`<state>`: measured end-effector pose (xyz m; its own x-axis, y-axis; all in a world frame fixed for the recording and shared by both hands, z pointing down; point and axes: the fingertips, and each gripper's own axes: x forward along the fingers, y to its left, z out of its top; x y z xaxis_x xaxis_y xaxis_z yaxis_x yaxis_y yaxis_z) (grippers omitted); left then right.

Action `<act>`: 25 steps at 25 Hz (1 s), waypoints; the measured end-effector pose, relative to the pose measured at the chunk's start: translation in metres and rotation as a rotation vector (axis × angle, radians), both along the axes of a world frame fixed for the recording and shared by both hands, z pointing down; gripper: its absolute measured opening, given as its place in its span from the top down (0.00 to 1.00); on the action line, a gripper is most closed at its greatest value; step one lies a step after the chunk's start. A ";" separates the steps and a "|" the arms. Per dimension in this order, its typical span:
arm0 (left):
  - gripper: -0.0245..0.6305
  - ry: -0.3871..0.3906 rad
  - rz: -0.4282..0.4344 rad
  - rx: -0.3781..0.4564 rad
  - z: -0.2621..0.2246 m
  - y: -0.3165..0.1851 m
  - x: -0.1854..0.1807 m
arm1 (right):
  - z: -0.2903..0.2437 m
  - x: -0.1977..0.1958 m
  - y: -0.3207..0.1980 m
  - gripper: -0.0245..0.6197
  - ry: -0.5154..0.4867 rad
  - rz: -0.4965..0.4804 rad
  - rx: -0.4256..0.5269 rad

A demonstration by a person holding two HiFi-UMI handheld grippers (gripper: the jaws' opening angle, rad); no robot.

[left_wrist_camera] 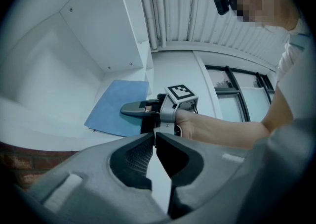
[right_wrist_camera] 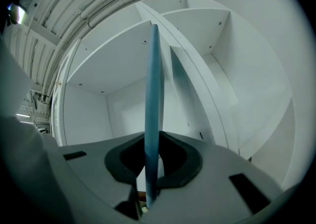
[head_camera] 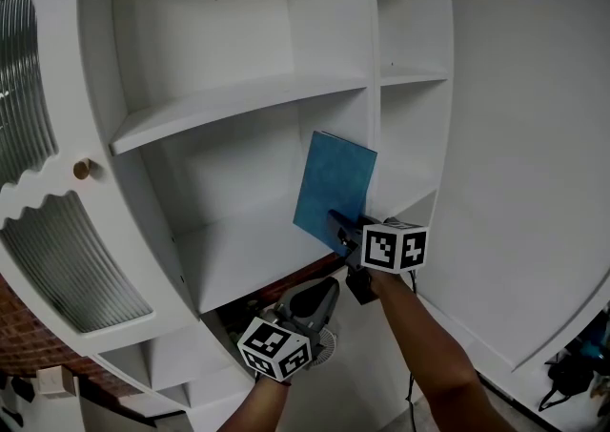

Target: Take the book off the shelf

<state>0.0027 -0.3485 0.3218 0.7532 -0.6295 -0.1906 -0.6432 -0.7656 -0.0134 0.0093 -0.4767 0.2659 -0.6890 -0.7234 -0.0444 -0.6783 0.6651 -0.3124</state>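
Note:
A thin blue book (head_camera: 334, 187) stands upright and tilted at the right end of the lower shelf board (head_camera: 238, 263), close to the white divider (head_camera: 355, 115). My right gripper (head_camera: 337, 221) is shut on the book's lower near edge. In the right gripper view the book (right_wrist_camera: 153, 89) runs edge-on straight up between the jaws of my right gripper (right_wrist_camera: 152, 155). My left gripper (head_camera: 324, 293) hangs below the shelf's front edge, shut and holding nothing. From the left gripper (left_wrist_camera: 154, 139), the book (left_wrist_camera: 116, 107) and the right gripper (left_wrist_camera: 134, 110) show just ahead.
The white shelf unit has an upper board (head_camera: 238, 101) and narrower compartments (head_camera: 412, 39) to the right. A ribbed-glass door (head_camera: 57, 258) with a wooden knob (head_camera: 82, 169) hangs open at the left. Brick (head_camera: 286, 284) shows below the shelf. A plain white wall (head_camera: 534, 134) is at the right.

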 end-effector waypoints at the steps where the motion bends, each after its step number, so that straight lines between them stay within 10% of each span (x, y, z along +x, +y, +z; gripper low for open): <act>1: 0.95 -0.001 0.001 0.000 0.000 0.001 0.001 | 0.001 0.000 0.002 0.88 -0.004 -0.003 -0.002; 25: 0.95 0.011 0.007 -0.018 0.007 0.043 0.012 | 0.004 0.032 0.077 0.88 -0.035 -0.004 0.048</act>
